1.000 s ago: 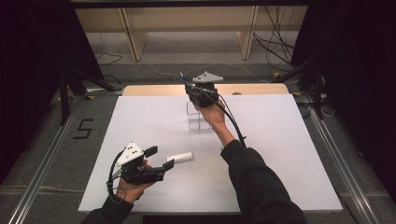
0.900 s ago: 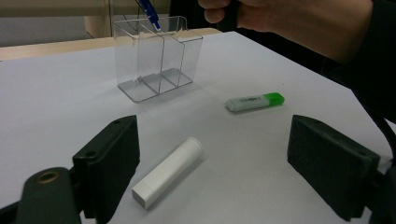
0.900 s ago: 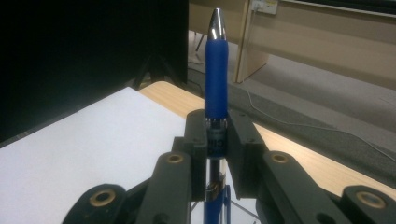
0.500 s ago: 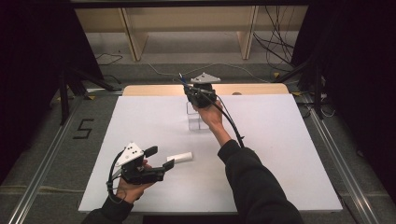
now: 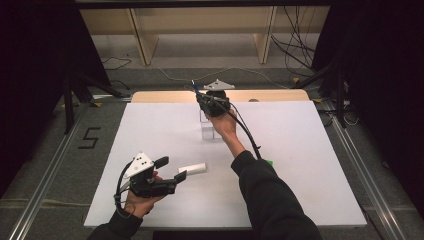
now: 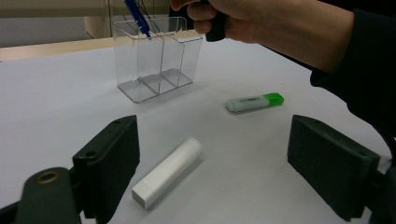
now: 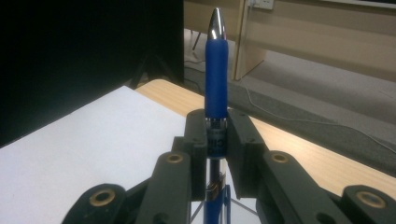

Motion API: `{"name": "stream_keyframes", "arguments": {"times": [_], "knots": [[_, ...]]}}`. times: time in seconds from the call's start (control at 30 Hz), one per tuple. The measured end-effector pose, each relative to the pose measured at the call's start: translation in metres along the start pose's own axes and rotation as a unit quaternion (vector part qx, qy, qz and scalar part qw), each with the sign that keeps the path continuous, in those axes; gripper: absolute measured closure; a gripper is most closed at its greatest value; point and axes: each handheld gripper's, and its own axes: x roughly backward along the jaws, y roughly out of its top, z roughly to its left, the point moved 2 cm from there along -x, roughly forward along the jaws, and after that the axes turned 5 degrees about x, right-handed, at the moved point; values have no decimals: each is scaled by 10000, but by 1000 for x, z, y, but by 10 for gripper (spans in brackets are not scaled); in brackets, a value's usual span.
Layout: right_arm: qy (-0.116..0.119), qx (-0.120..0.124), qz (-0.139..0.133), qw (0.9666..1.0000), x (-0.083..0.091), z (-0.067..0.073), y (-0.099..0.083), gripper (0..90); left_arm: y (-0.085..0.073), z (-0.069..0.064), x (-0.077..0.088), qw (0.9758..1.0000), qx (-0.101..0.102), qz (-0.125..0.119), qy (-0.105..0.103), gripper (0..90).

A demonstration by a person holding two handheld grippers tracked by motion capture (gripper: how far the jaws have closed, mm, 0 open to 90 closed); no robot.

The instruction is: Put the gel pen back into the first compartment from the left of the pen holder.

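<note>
Right gripper (image 7: pixel 216 128) clamped tight on blue pen (image 7: pixel 215 70), pen held above clear three-slot holder (image 6: pixel 156 58) at table's far edge. Left gripper (image 6: pixel 212 163) jaws spread wide, gripping nothing; white tube (image 6: pixel 168 171) lies on table between them.

**Where my three cameras look**

My high camera faces forward and down over the white table (image 5: pixel 300 150). My left gripper's camera sits low, facing the clear three-compartment plastic holder (image 6: pixel 156 56) and my right hand (image 6: pixel 261 23), which the high view shares. My right gripper's camera looks close along its jaws.
</note>
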Motion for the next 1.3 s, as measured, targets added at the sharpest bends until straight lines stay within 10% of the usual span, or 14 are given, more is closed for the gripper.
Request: {"name": "stream_keyframes", "arguments": {"times": [0.5, 0.63, 1.3], "knots": [[43, -102, 112, 9999, -1, 1, -18, 785, 0, 1, 0, 10000, 3, 26, 14, 167], [103, -178, 259, 9995, 5, -4, -20, 589, 0, 1, 0, 10000, 0, 27, 14, 167], [463, -10, 573, 9973, 80, -43, -23, 339, -1, 1, -2, 10000, 27, 55, 18, 167]]}}
